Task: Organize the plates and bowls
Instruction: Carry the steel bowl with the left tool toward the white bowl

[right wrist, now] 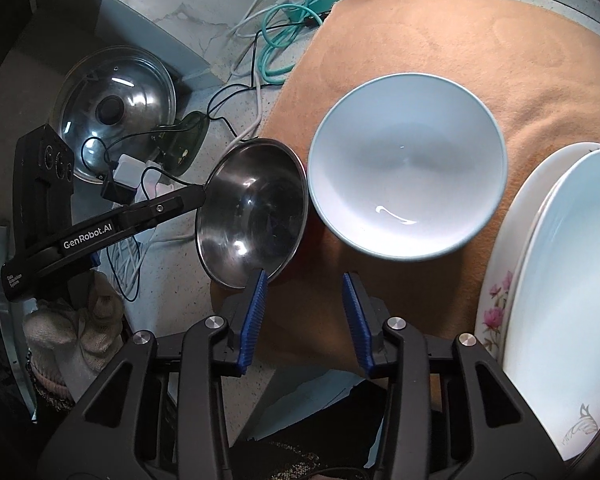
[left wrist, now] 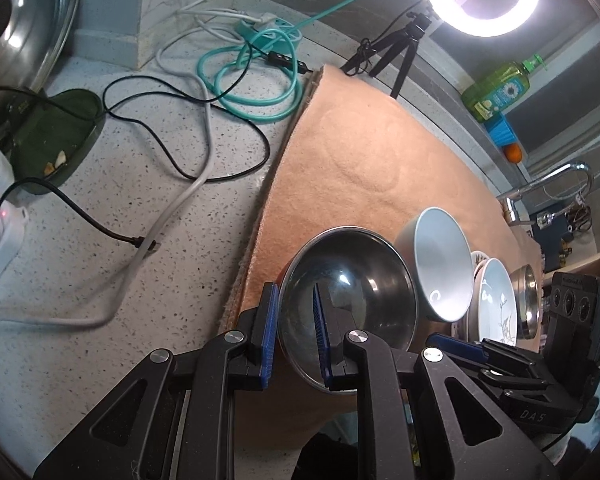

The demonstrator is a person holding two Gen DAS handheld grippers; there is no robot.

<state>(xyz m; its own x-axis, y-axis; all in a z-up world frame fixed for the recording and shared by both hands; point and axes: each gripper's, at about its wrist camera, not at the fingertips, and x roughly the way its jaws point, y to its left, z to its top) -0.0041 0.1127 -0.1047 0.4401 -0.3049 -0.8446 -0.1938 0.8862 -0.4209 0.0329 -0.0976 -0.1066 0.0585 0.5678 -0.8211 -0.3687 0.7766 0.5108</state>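
Left gripper (left wrist: 298, 332), seen from the left wrist: its blue pads (left wrist: 269, 332) straddle the near rim of the stainless steel bowl (left wrist: 348, 280), one pad outside the wall and one inside, drawn in on the thin metal, so the bowl is clamped at the rim. In the right wrist view the bowl tilts, its far edge over the speckled bench (left wrist: 100, 240) and its near edge at the border of the orange cloth (left wrist: 360, 152); whether it rests on the cloth or is lifted cannot be told.

Right gripper (right wrist: 304, 312): fingers apart and empty, hovering above the cloth just short of the pale blue ceramic bowl (right wrist: 408, 184).

Handling, as judged: the steel bowl is light, stiff and hardly breakable, but polished and slippery, so a rim pinch may let it swing or slide between the pads. The ceramic bowl is heavier, glazed and chip-prone; its rim is the only place that a two-finger gripper can hold, and a deep bite over the wall would suit it.

Surroundings: the ceramic bowl stands upright on the cloth, just beside the steel bowl. To its right lie stacked white plates (right wrist: 560, 280), the lower one with pink flowers. A second steel bowl (left wrist: 526, 300) sits beyond them. A glass pot lid (right wrist: 116, 108) and loose cables (left wrist: 188, 152) occupy the bench to the left.
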